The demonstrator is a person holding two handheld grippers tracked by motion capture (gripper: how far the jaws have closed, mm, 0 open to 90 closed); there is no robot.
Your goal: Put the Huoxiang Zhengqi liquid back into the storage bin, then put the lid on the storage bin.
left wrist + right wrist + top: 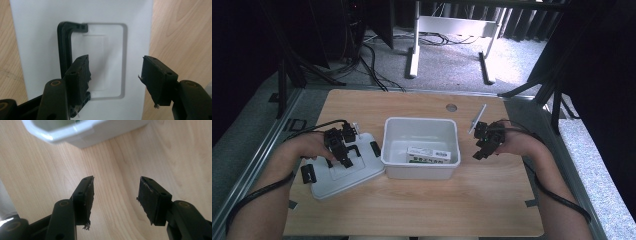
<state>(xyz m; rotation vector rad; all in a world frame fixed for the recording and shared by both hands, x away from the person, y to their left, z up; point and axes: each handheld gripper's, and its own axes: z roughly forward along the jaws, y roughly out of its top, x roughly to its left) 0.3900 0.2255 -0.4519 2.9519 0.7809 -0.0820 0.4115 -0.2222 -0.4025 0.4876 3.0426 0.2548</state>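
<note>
left tool (343, 151): jaws parted, nothing gripped, held directly over lid (343, 176) | black handle (65, 47) lay lengthwise beside its left jaw | right tool (484, 145): parted, empty, bin (420, 131) just leftward | left nearer

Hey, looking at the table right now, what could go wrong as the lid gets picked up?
1. The left tool hangs open over the lid; one pad sits right beside the black handle, so closing might miss or only clip it.
2. The lid lies close against the white bin, so lifting it may bump the bin.
3. The right tool is open beside the bin, not steadying it.
</note>
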